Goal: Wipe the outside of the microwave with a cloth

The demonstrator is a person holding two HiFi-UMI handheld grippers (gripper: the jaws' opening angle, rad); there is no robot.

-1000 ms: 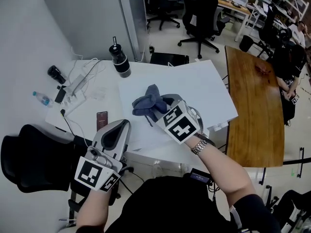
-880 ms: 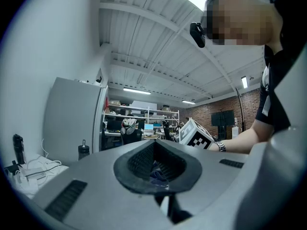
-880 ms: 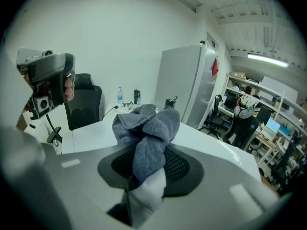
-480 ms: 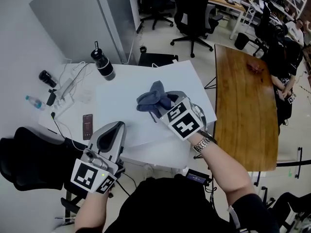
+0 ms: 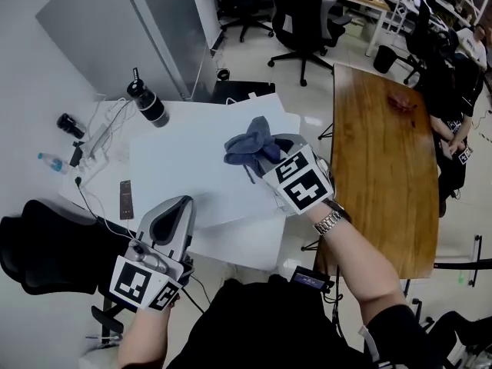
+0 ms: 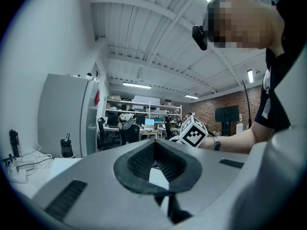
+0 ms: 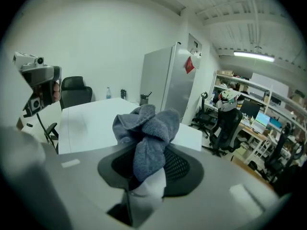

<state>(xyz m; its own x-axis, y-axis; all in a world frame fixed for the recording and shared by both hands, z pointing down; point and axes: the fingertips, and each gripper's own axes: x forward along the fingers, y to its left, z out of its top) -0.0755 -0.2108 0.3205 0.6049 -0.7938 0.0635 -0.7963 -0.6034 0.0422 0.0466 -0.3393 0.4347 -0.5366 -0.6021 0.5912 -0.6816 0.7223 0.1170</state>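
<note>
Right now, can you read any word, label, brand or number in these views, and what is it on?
No text can be read in any view.
Red tag on the grey cabinet: too small and blurred.
Right marker cube and left marker cube: square patterns only, no letters.
Cloth: no label showing.

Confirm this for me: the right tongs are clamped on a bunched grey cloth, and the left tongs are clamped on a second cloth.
Wrong about the left tongs: the left gripper view shows them shut with nothing between them, and there is no second cloth. The rest holds: the right tongs are clamped on the bunched grey cloth.
</note>
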